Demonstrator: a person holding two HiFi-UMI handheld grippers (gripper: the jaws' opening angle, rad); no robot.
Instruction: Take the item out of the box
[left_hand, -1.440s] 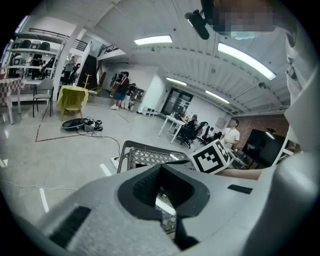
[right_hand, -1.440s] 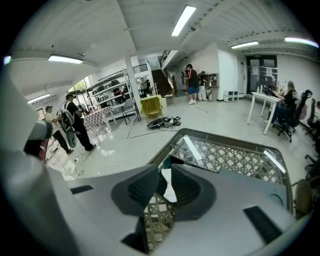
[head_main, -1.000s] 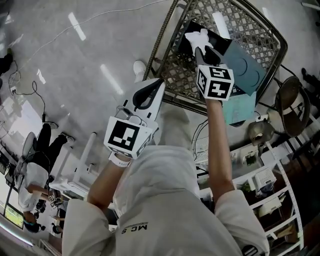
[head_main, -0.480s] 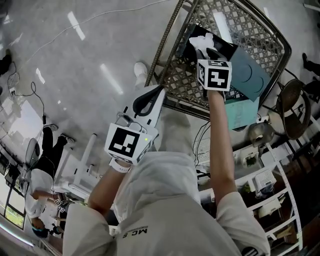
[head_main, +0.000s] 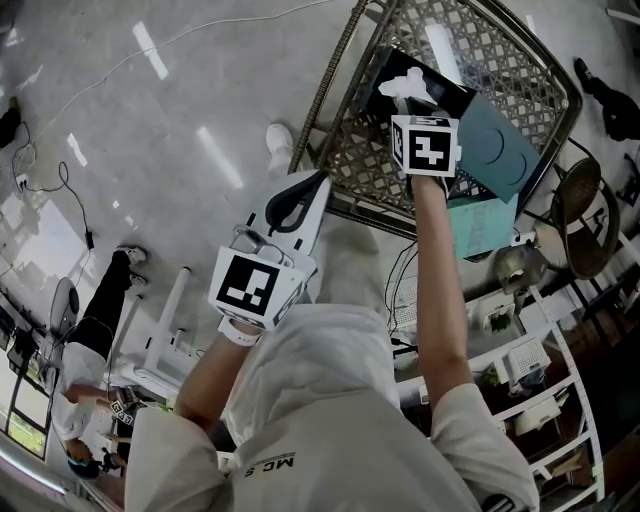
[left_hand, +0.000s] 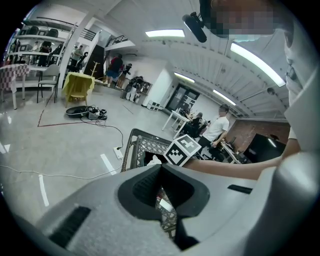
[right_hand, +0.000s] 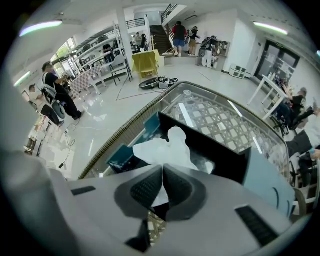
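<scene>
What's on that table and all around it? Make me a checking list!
Surface: glass-topped lattice table.
Job's things: white item sticks out of the open black box; teal lid next to it.
Clutter: nothing seen.
Grippers: right gripper, jaws have just been closing, shut on the white item; left gripper shut, empty, short of the table.
Cables: black cable on the floor.
Surroundings: shelves, people standing about.

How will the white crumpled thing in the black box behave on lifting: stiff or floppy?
Probably floppy: the white crumpled thing sits creased and shapeless in the open black box. It is likely light, being a thin sheet by its look. The jaws of the right gripper have just been closing onto one fold of it, so it may trail or slip out.
</scene>
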